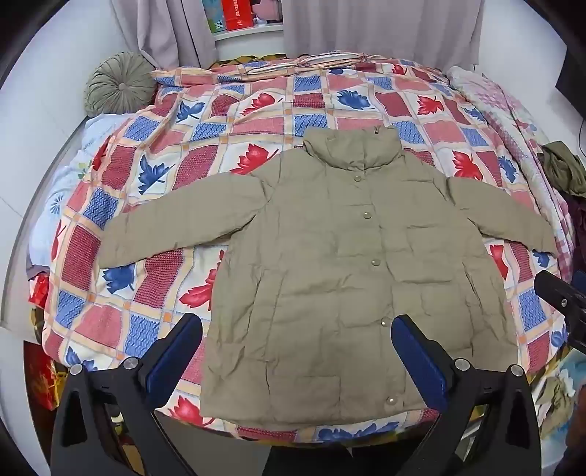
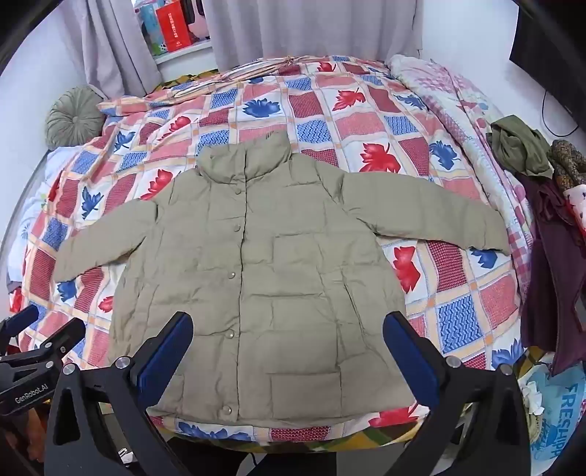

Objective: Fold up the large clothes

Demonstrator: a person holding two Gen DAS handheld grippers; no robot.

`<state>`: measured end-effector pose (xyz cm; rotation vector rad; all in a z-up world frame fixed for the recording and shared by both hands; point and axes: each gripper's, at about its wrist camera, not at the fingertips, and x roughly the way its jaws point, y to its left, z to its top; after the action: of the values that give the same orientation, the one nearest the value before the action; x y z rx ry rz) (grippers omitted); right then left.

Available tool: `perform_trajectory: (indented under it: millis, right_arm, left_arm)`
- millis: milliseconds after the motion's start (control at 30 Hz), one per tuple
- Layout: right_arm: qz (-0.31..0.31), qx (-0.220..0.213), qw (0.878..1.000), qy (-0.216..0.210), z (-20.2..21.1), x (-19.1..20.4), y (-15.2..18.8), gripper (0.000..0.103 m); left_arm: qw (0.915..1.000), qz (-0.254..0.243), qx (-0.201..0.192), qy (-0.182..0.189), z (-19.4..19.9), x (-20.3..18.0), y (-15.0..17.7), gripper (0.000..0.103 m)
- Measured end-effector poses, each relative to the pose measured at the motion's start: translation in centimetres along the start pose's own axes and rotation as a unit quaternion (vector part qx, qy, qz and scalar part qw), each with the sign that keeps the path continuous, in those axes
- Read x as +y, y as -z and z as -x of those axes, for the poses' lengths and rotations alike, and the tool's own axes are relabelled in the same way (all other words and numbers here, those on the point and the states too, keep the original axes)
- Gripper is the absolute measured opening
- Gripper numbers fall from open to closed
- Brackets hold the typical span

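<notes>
While both claws are hanging over the near edge of the bed, neither is gripping anything. The left gripper point(image 1: 296, 351) is standing wide open, blue pads point(image 1: 172, 362) apart, nothing between them, not touching the fabric. The right gripper point(image 2: 287, 349) is likewise gaping wide, empty, hovering above the hem.

The bed point(image 1: 256, 110) is wearing a patchwork quilt with red and blue leaves in pink and blue squares. A round green cushion point(image 1: 119, 82) is sitting at the far left corner. Grey curtains point(image 1: 384, 25) are hanging behind the far edge, with colourful boxes point(image 1: 238, 14) showing in the gap between them. A heap of dark clothes point(image 2: 542, 190) is piling up along the right edge.

The khaki padded jacket point(image 1: 348, 263) is lying flat, front up, in the middle of the bed toward the near edge, hem just at that edge. It is snapped shut, the collar pointing to the far edge, both sleeves spreading out sideways, slightly crumpled.
</notes>
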<state>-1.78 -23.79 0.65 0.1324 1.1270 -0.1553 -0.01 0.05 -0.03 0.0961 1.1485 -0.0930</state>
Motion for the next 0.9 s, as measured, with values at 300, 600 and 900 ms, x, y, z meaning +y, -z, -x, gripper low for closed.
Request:
perform_trajectory:
  millis: [300, 600, 900]
  right_arm:
    - [0.007, 0.003, 1.0, 0.01, 1.0, 0.2, -1.3, 0.103]
    - [0.011, -0.012, 1.0, 0.017, 1.0, 0.5, -0.5, 0.103]
    - [0.013, -0.013, 1.0, 0.02, 1.1, 0.6, -0.3, 0.103]
  left_arm:
    - [1.0, -0.003, 0.0, 0.0, -0.1, 0.3, 0.1, 0.103]
    - [0.9999, -0.008, -0.006, -0.001, 0.9, -0.1, 0.0, 0.103]
    - [0.9999, -0.009, -0.007, -0.002, 1.1, -0.1, 0.0, 0.103]
